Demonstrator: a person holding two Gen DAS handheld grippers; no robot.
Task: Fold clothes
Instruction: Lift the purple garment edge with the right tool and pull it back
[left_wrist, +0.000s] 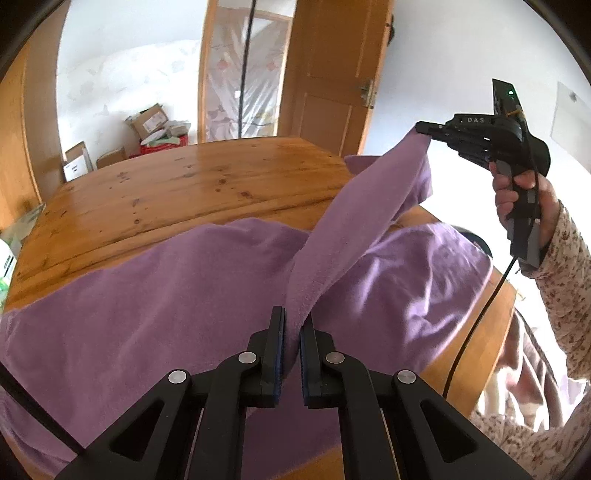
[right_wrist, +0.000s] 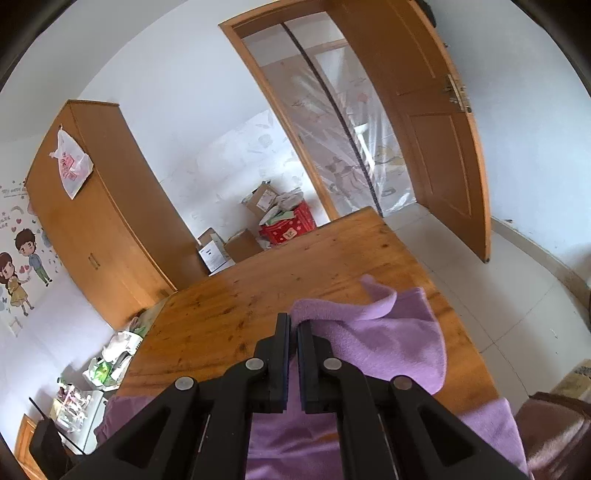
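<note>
left wrist view: the left gripper (left_wrist: 291, 332) is clamped on a hemmed edge of the purple garment (left_wrist: 155, 314), with the cloth pinched between its blue pads.
right gripper: ahead and to the upper right of the left one, the right gripper (left_wrist: 424, 130) is closed on another corner of the same cloth; the right hand (left_wrist: 517, 192) holds its grip, in a floral sleeve.
garment place: most of it lies spread on the counter (left_wrist: 177, 192) under and ahead of the left gripper; one strip is lifted taut between both grippers.
progress: i judge this an early fold. an edge is raised but not yet laid over, and the body is still flat and unfolded.
materials: soft fleecy knit with a stitched hem that drapes limp; the counter is glossy knotted pine planks.
</note>
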